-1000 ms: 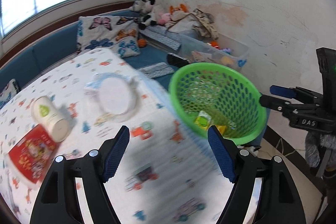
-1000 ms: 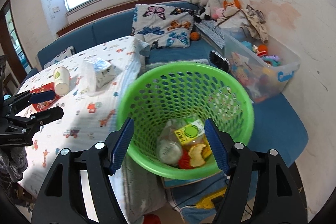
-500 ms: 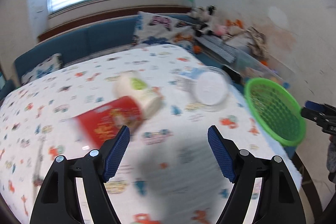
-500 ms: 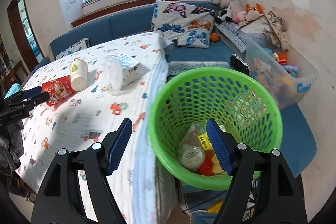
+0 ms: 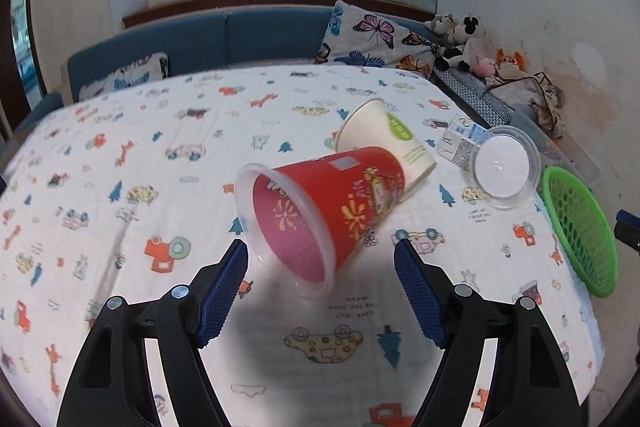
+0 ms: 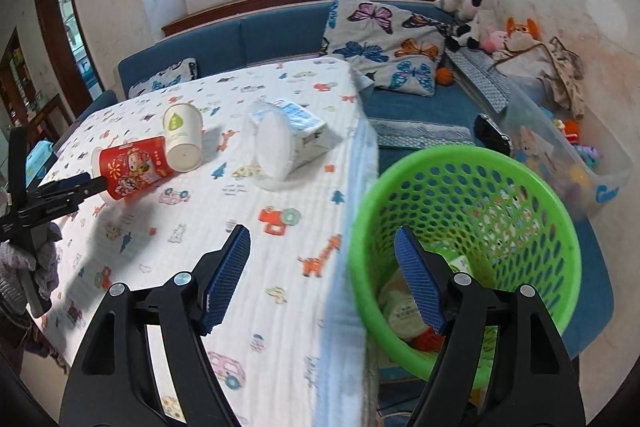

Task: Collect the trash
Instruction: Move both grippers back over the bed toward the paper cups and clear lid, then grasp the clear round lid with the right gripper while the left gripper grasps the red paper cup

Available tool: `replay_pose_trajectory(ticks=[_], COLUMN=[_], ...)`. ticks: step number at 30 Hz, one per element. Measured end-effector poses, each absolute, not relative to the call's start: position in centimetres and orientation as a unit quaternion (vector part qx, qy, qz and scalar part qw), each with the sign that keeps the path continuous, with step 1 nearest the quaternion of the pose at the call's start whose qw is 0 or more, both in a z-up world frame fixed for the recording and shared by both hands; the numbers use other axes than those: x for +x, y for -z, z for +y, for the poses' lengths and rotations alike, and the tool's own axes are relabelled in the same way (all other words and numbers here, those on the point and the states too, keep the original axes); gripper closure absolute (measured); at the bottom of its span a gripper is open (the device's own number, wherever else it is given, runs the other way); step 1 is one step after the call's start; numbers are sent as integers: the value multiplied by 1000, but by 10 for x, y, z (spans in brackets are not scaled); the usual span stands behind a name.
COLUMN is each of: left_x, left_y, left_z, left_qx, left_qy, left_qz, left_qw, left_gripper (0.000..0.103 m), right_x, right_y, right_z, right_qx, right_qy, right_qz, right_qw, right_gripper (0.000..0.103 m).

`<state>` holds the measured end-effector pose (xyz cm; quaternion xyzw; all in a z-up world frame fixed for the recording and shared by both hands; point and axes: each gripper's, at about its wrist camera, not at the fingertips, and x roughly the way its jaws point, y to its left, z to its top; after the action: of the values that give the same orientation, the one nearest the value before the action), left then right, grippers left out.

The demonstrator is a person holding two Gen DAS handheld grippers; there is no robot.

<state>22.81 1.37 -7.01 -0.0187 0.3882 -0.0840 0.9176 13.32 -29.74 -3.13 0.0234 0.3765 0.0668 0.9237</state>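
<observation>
Right wrist alone shows trash inside basket.

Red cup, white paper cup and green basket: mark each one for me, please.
red cup [image 5: 352, 199], left wrist view, on its printed side wall.
white paper cup [image 6: 182, 131], right wrist view, on its side wall below the green leaf logo.
green basket [image 6: 460, 163], right wrist view, on its far rim.

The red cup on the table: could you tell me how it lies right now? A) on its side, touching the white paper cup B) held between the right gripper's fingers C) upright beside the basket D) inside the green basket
A: the red cup lies on its side on the table, its narrow end against the white paper cup, also tipped over.
</observation>
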Motion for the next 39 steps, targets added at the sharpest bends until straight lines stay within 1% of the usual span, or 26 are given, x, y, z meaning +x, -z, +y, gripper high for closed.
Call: replay_pose_trajectory(ticks=[4,8,13,20,22,25,27,29,33,35,37,39], left_x=[236,242,248,254,257,260,260,260,261,261,261,260], left_y=[78,81,84,89,90,92,93,95,98,98,98,98], left_z=[18,17,12,1,-1,-2,-2,-3,-3,-2,-2,-3], left_qx=[-27,-32,-34,-37,-38,-43,-46,-45,-43,-46,-46,-45], left_qy=[90,100,114,141,146,151,154,157,161,162,164,165], left_qz=[394,398,399,396,396,398,398,398,401,400,399,399], left_qw=[914,911,909,907,906,904,903,903,901,901,901,901], left_gripper=[35,36,44,48,55,61,61,68,76,77,81,83], right_x=[142,151,164,189,199,213,220,228,242,246,249,253], right_y=[32,33,37,42,44,49,52,56,60,62,64,65], right_z=[-287,-279,-271,-264,-260,-250,-246,-243,-242,-242,-240,-237], right_qx=[18,16,10,22,21,12,9,7,9,10,7,0], right_qy=[-74,-81,-85,-88,-88,-86,-87,-87,-84,-79,-74,-61], right_qz=[380,384,388,397,401,406,408,411,415,417,418,417], right_qw=[922,920,918,913,912,910,909,907,906,905,905,907], right_gripper=[28,28,28,28,28,28,28,28,28,28,28,27])
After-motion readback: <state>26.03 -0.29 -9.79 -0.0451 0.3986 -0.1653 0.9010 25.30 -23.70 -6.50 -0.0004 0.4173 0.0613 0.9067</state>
